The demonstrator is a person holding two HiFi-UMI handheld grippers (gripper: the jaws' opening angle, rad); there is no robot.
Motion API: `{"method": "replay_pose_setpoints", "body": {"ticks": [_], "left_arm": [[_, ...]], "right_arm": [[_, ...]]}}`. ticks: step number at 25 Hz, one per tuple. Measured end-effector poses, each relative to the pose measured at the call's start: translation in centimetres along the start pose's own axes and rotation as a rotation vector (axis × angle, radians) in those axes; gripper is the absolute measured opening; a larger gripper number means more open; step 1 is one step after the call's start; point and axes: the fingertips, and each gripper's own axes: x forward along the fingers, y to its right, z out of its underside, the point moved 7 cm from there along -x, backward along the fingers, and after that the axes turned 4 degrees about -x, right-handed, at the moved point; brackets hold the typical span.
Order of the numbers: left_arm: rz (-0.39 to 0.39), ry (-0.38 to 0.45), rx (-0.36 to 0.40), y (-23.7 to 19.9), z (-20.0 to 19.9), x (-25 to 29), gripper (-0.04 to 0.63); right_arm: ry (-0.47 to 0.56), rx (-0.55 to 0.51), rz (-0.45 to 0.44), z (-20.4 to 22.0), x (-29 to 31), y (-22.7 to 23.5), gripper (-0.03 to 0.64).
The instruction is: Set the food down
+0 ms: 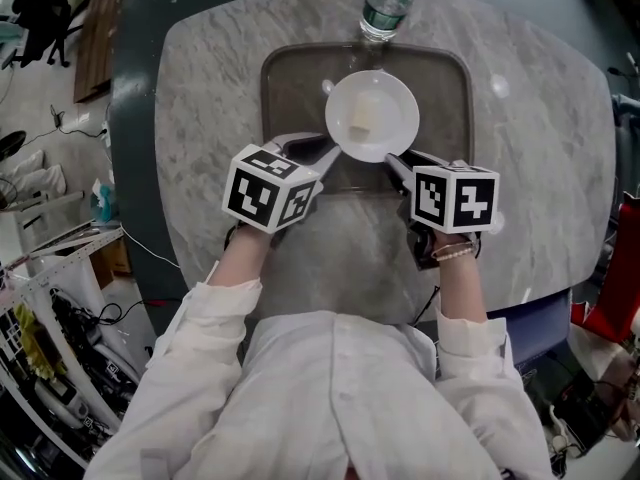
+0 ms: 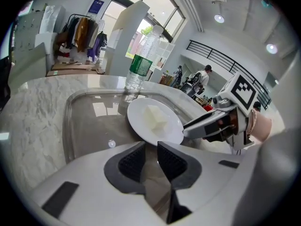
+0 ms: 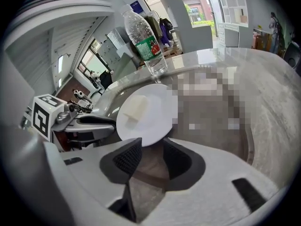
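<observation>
A round white plate (image 1: 372,116) carrying a pale block of food (image 1: 362,118) is over the shallow brown tray (image 1: 270,78) set into the marble table. Both grippers stand at its near rim. My left gripper (image 1: 322,148) meets the plate's lower left edge. In the left gripper view its jaws (image 2: 151,152) stand slightly apart, with bare tray showing in the gap and the plate (image 2: 155,121) just past the tips. My right gripper (image 1: 398,160) is at the lower right edge. The right gripper view has its jaws (image 3: 151,149) wide apart, the plate rim (image 3: 146,117) at the tips.
A clear water bottle (image 1: 383,6) with a green label stands upright just beyond the tray's far rim, close behind the plate. The marble tabletop (image 1: 200,88) surrounds the tray. Cluttered floor, cables and shelving lie off the table's left and right sides.
</observation>
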Motion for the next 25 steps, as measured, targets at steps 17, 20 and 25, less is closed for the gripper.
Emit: {"method": "replay_pose_setpoints", "body": {"ticks": [17,20,25], "left_arm": [[0.043,0.362,0.062,6.1,1.0,-9.5,0.053],[0.086,0.421,0.089,8.4,2.1,-11.4,0.034],[0.145,0.430,0.097,11.4,5.0,-13.4,0.025]], "right_arm": [[0.457,-0.145,-0.017,4.0,-10.5,-5.9,0.016],[0.569,-0.177,-0.110,6.0,-13.1,-7.9,0.005],[0.600,-0.204,-0.183,9.3,-14.6,-10.1,0.003]]}}
